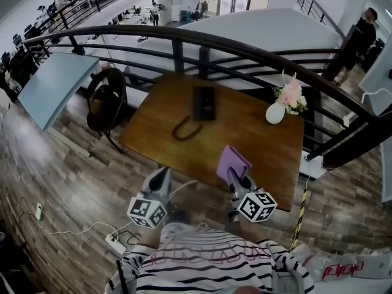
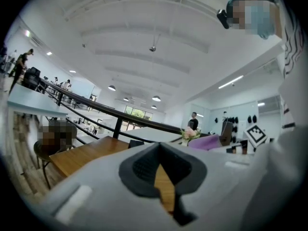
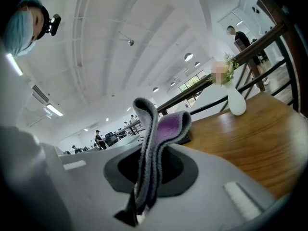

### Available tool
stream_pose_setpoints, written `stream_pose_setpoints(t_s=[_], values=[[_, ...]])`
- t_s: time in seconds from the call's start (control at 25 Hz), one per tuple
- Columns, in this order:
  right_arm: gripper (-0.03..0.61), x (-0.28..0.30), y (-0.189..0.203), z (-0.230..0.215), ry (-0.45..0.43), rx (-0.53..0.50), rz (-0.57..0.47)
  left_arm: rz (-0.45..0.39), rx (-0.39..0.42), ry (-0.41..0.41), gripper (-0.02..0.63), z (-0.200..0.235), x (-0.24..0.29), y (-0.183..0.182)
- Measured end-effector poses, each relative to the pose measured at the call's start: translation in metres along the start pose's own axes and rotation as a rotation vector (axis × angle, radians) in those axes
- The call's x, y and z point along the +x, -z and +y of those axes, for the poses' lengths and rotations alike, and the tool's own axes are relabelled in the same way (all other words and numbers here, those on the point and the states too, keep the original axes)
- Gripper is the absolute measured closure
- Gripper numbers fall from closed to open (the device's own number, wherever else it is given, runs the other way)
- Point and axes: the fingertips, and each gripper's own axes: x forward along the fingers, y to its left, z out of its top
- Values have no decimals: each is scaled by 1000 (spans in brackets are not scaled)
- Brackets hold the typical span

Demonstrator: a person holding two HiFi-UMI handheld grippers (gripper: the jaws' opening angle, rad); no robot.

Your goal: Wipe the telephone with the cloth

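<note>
Straight ahead, a rectangular brown wooden table, its far edge just beside a curved black metal railing that closes off any room beyond. To the left of the table, a black round-backed chair on wood-plank floor, with open floor nearer the person apart from a white power strip and its cable. Near the middle of the far edge lies the flat black telephone, its dark cord looping toward the table's centre. At the far right corner stands a small white vase of pink flowers, well apart from the telephone. Between telephone and near edge, bare tabletop. Low at the near edge, in front of a striped shirt, both tools side by side, pointing forward and tilted upward so that ceiling fills much of each gripper view. Left gripper: jaws drawn together on nothing, only a sliver of table wood showing through the slit. Right gripper: jaws clamped on a folded purple cloth, which stands up above the tips, well short of the telephone.
</note>
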Motion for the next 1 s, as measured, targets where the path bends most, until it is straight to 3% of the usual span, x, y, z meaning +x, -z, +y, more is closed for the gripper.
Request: stream_pose_setpoints(t_s=[0.32, 0.68, 1.0], values=[[541, 82, -25, -4, 24, 7, -17, 28, -17, 46, 612, 60, 58, -17], [541, 163, -51, 3, 124, 20, -102, 63, 4, 187, 612, 129, 129, -53], [541, 213, -53, 3, 206, 34, -150, 98, 8, 276, 612, 181, 164, -62]])
